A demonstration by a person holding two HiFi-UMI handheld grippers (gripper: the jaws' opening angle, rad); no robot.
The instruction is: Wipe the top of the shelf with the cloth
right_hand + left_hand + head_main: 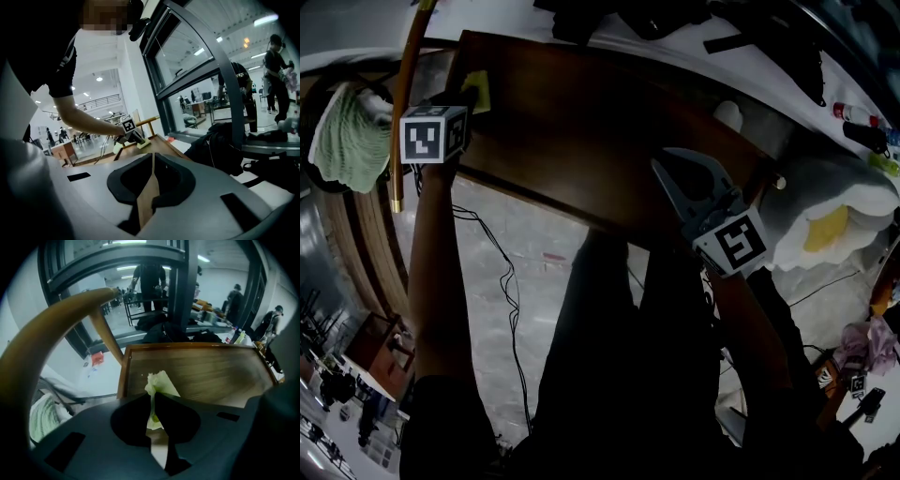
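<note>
The dark wooden shelf top (609, 122) runs across the head view. My left gripper (469, 98) sits at its left end, shut on a pale yellow-green cloth (478, 91). In the left gripper view the cloth (159, 385) is pinched between the closed jaws and sticks out over the shelf top (211, 373). My right gripper (675, 178) hovers over the shelf's near edge, jaws together with nothing between them. In the right gripper view the left gripper (136, 139) and the cloth (143, 143) show at the far end of the shelf (161, 146).
A wooden chair back (403, 103) with a green towel (342, 136) stands left of the shelf. Cables (502, 272) trail on the floor below. Dark bags (675, 19) lie on the white ledge behind. A white and yellow plush (830, 220) sits at the right.
</note>
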